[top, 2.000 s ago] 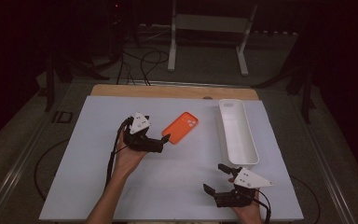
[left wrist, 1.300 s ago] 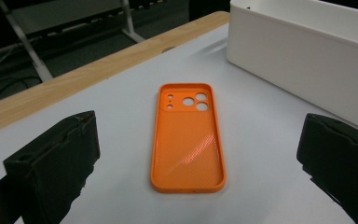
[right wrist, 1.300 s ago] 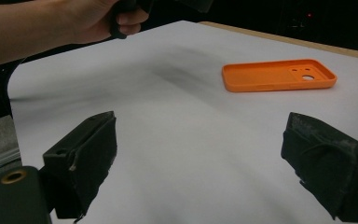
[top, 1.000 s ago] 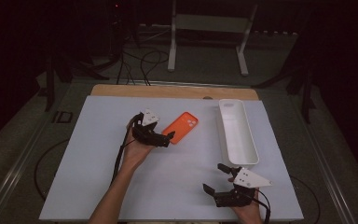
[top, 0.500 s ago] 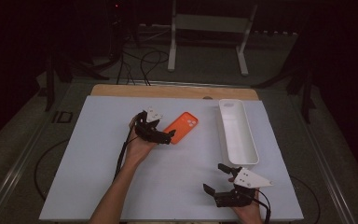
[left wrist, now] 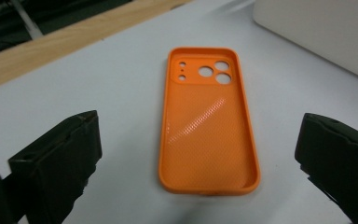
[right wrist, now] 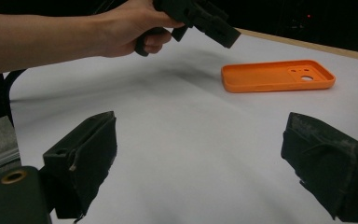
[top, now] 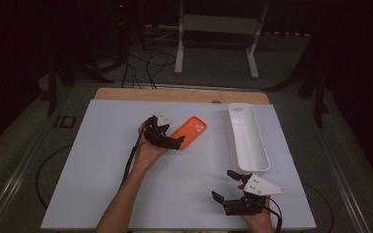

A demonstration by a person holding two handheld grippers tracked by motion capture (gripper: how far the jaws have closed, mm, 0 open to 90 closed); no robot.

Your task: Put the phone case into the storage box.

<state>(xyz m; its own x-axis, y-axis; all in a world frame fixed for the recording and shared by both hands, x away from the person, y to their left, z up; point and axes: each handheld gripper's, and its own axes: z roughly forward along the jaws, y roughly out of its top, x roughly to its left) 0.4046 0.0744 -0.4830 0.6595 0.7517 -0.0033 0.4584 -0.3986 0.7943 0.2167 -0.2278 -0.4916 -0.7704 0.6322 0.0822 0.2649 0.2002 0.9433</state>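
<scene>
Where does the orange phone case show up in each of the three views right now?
High view: the orange phone case lies mid-table, just right of the left gripper.
Left gripper view: the case lies centred between the open jaws, camera holes at the far end.
Right gripper view: the case lies upper right, on the table beyond the jaws.
Shared landmark: the wooden table edge behind the case.

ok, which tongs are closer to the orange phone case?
Left. The left tongs hover open at the near end of the orange phone case; the right tongs sit open far off at the table's near edge.
</scene>
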